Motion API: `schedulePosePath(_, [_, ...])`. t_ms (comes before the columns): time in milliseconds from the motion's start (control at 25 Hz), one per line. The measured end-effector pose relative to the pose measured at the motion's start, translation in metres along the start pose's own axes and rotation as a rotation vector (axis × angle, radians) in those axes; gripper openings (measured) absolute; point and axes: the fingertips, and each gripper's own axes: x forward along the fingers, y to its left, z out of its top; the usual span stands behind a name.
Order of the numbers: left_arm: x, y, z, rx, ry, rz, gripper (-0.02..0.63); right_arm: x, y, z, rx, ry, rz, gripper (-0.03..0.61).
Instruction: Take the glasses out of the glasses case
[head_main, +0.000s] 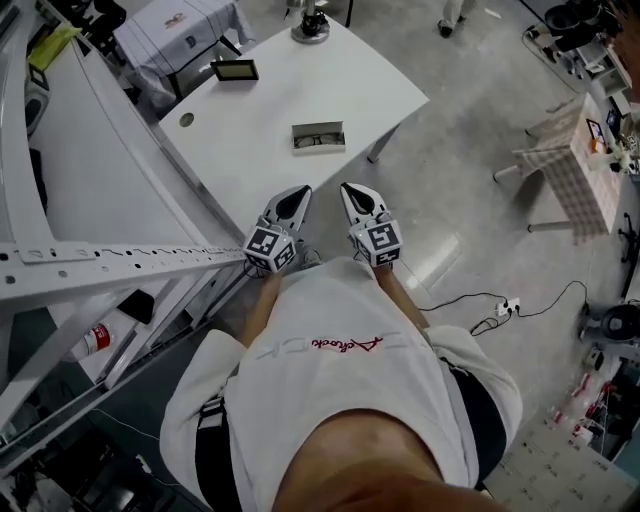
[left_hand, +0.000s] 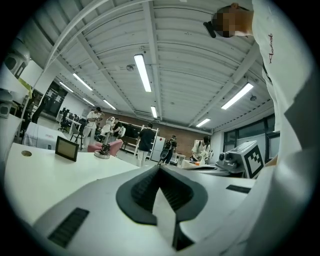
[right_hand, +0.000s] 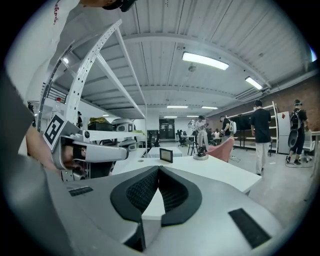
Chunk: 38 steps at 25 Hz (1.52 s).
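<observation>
An open grey glasses case (head_main: 318, 137) lies on the white table (head_main: 260, 150) with dark-framed glasses inside it. In the head view both grippers are held side by side just short of the table's near edge, apart from the case. My left gripper (head_main: 297, 194) is shut with nothing in it, its pads meeting at the tips (left_hand: 159, 167). My right gripper (head_main: 352, 189) is also shut and empty (right_hand: 158, 168). Neither gripper view shows the case. The left gripper's body (right_hand: 97, 151) shows in the right gripper view.
A small dark-framed screen (head_main: 234, 70) and a round stand base (head_main: 310, 28) sit at the table's far side. A white metal frame (head_main: 100, 262) runs along the left. Cables and a power strip (head_main: 507, 304) lie on the floor to the right. People stand far off.
</observation>
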Motion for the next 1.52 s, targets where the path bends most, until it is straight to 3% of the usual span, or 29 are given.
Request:
schedulePosePath(520, [0.012,0.03,-0.005,-0.036,0.043,0.021,0.0,0.032,-0.004,-0.01,0.03,0.046,0.034,-0.003])
schedulePosePath(1000, [0.052,0.061,-0.009,-0.067,0.073,0.047,0.0,0.068,-0.036,-0.021,0.054,0.086,0.061,-0.003])
schedulePosePath(1520, [0.067,0.089,-0.039,-0.164,0.142,0.1,0.0,0.09,-0.05,-0.065,0.113,0.211,0.099,-0.003])
